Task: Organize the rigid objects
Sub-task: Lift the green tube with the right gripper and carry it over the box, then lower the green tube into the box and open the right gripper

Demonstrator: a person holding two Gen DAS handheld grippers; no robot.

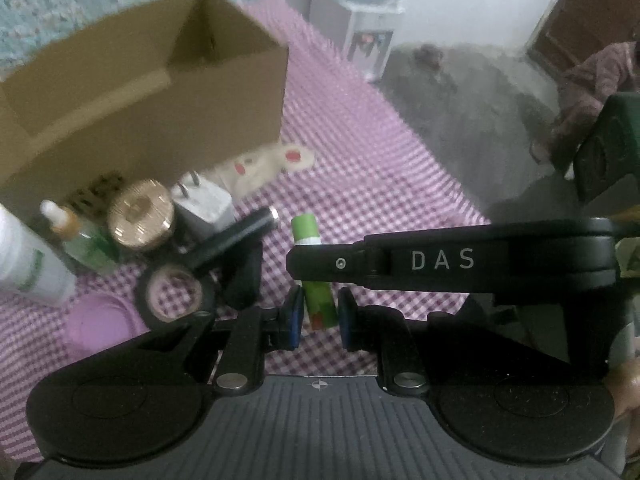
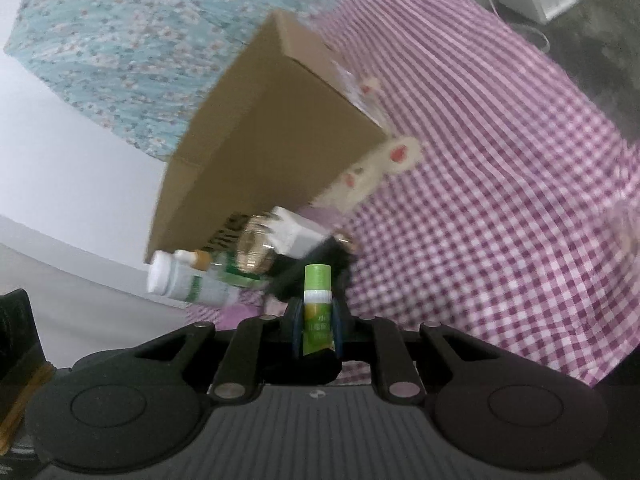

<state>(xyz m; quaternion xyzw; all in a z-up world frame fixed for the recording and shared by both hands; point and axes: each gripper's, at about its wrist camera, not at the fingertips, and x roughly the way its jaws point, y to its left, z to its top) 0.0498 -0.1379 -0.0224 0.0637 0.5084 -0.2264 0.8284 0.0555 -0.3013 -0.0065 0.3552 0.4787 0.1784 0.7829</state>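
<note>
A: Where does the small green tube with the white collar (image 2: 316, 304) sit?

B: The right gripper (image 2: 316, 330) has its jaws clamped on the tube's lower body, the green cap pointing up and away from the camera. In the left wrist view the same tube (image 1: 314, 276) appears between the blue pads of the left gripper (image 1: 318, 320), whose jaws stand slightly apart around it, and the right gripper's black finger crosses in front of it.

A: And the goal?

B: Most likely the open brown cardboard box (image 1: 152, 92) on the pink checked cloth (image 1: 360, 184), beside the huddle of bottles, a white charger (image 1: 208, 204) and a gold round lid (image 1: 140, 216).

A: How should the carry go?

B: The grip looks narrow, so the tube should stay upright, travel above the clutter, clear the box's near wall, and only be let go once low inside. The left gripper should keep out of the path.
</note>
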